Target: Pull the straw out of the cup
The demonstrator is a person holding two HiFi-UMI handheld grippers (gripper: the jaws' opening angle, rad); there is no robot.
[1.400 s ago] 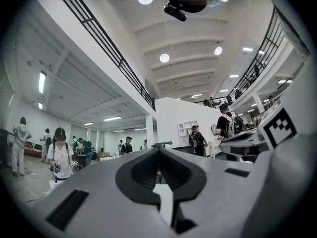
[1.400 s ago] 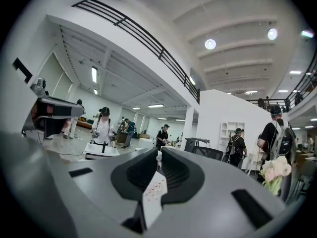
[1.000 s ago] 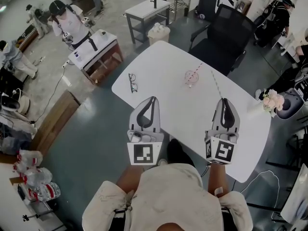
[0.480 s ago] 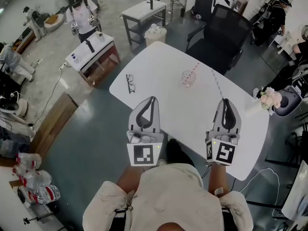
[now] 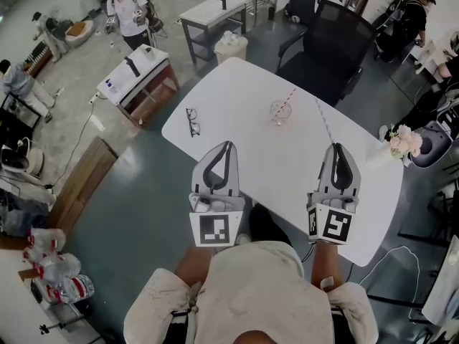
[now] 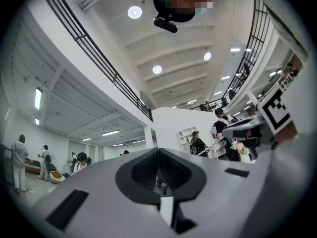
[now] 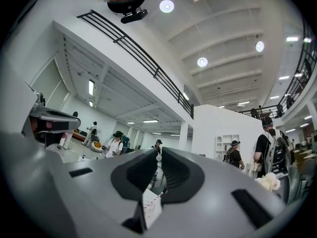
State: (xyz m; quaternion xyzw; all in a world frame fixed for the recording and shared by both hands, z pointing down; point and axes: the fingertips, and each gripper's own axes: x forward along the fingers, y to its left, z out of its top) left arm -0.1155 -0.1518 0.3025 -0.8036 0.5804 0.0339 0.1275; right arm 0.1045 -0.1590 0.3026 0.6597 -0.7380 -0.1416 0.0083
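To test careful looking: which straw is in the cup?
The red-striped straw, leaning out of the cup; the other straw lies flat on the table beside it.

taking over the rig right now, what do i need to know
Left tool: shut, empty, held over the near part of the white table.
Right tool: jaws together, empty, level with the left one.
Cup: upright mid-table, beyond both tools and between them; striped straw in it, leaning up and right in the head view.
Done: nothing, straw untouched.
Left: reach in, grip the straw, pull it out of the cup.
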